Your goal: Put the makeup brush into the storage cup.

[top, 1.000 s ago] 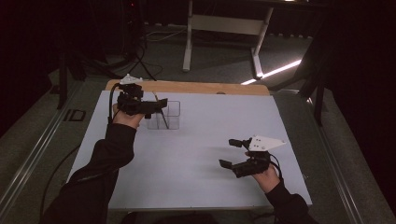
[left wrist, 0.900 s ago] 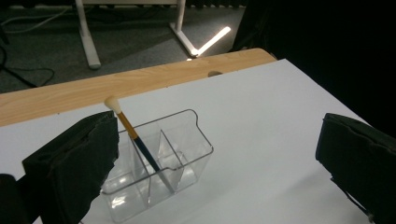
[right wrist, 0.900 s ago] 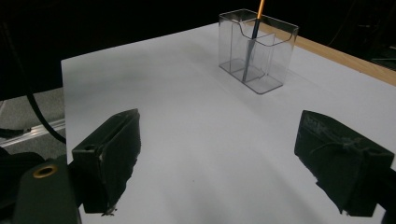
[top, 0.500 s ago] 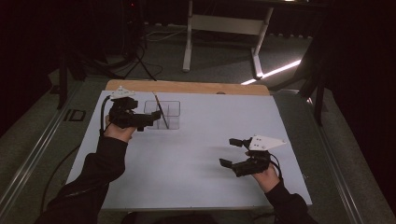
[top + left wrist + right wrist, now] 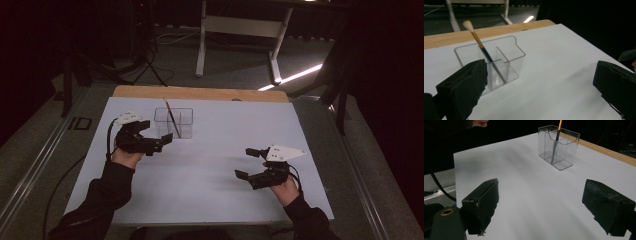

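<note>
Looking down from the high view: white table (image 5: 210, 170); clear holder (image 5: 174, 122) at far left part, paintbrush (image 5: 171, 117) standing tilted inside; left gripper (image 5: 159, 141) just beside holder on near side, jaws spread, gripping nothing; right gripper (image 5: 248, 162) well apart over near right part, jaws likewise spread and empty. Left gripper view: two black jaws wide apart at bottom corners, nothing between; clear holder (image 5: 499, 62) ahead, two compartments, paintbrush (image 5: 480, 43) leaning in one, pale bristle tip up, wooden edge (image 5: 489, 30) behind. Right gripper view: jaws wide apart, bare white surface between; clear holder (image 5: 559, 147) farther off, paintbrush (image 5: 556, 137) upright within, orange handle above rim.
</note>
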{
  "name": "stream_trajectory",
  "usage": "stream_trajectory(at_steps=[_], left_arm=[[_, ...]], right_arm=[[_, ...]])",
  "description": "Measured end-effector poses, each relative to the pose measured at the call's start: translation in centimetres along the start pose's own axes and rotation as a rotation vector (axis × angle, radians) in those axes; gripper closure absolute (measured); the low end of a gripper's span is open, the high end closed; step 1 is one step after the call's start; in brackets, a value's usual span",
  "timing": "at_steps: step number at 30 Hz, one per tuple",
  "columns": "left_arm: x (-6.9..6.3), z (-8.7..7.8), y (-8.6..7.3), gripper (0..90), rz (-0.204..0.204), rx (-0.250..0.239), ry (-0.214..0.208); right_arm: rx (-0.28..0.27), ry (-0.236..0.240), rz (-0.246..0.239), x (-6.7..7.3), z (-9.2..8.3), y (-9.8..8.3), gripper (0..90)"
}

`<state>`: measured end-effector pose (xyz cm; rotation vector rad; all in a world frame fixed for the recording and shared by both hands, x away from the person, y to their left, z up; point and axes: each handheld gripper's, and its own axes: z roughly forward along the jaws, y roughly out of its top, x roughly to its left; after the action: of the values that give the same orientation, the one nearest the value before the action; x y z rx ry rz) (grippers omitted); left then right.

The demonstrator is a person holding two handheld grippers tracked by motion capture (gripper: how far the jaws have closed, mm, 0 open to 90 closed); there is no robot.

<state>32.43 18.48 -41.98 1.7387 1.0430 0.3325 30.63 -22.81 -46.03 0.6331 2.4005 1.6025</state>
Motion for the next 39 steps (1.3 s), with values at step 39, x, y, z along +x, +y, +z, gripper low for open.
stream_trajectory(at_steps=[39], left_arm=[[-1.4,0.3,-8.4,0.0,0.090,-0.011,-0.171]], right_arm=[[0.013,-0.015,0.000,-0.2,0.0,-0.5,13.8]])
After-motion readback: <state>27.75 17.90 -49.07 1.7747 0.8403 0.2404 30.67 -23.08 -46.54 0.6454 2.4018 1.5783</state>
